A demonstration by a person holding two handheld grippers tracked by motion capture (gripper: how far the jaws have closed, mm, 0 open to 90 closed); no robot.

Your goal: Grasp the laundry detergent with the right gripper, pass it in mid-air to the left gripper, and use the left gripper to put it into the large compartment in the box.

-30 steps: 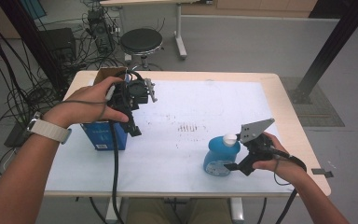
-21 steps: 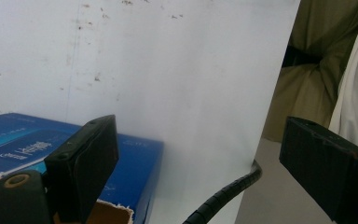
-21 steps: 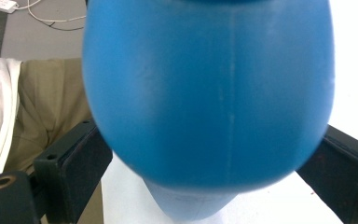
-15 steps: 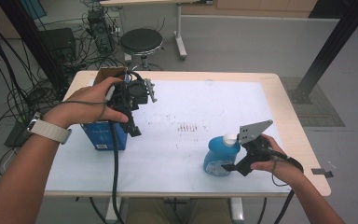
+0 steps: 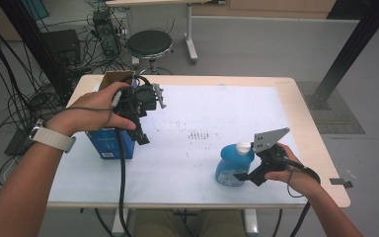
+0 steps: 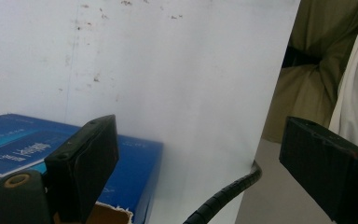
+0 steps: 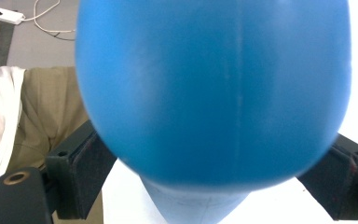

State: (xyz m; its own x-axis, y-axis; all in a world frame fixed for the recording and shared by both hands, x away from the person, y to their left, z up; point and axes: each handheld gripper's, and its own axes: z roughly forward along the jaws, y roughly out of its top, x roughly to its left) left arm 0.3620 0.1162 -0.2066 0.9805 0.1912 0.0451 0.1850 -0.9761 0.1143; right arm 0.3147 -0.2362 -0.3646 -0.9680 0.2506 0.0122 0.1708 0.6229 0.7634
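The blue bottle [image 5: 233,167] stands upright near the front edge of the tabletop [image 5: 212,111], at about five o'clock from its middle, its white cap [image 5: 244,147] up top. What has just changed is at your right hand-held gripper [image 5: 241,177]: its jaws have just been closing in on the bottle, which sits between them, and in the right gripper view the blue body [image 7: 214,88] bulges past both black pads low down. Whether the pads already press on the plastic you cannot tell from here; they look right at its flanks, so take the grip as unfinished and don't lift yet. The bottle itself has not shifted since a second ago, which suggests the squeeze hasn't nudged it off its base. Further out, at about nine o'clock, your left hand-held gripper [image 5: 143,136] hangs with its jaws spread wide and nothing between them, above the open top of the blue box [image 5: 109,144], which stands near the tabletop's left edge; it has kept its place. The box's torn cardboard rim [image 6: 116,212] lies just under the left pad in the left gripper view.
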